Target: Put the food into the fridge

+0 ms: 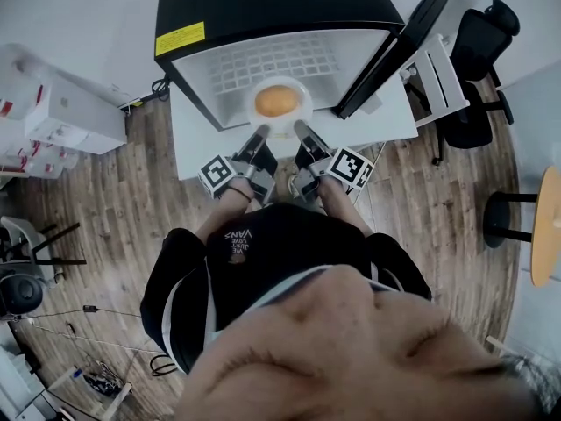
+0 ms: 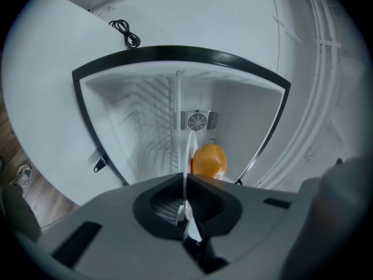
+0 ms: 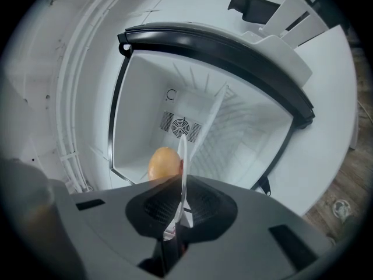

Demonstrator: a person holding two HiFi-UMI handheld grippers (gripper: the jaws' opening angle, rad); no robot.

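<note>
Left gripper (image 1: 260, 133) and right gripper (image 1: 301, 129) pinch the plate (image 1: 304, 103) rim. The round orange food (image 1: 275, 101) is at the open fridge (image 1: 263, 7) mouth, with set-down and release pending.

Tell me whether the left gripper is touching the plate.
Touching. The left gripper view shows the left gripper with its jaws closed on the rim of the plate, seen edge-on.

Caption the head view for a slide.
Left gripper and right gripper hold a plate of orange food at the open fridge.

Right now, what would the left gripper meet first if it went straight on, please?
Probably the white back wall of the black-framed fridge, near its round fan grille; the left gripper, shut on the round white plate, looks unobstructed before that.
</note>
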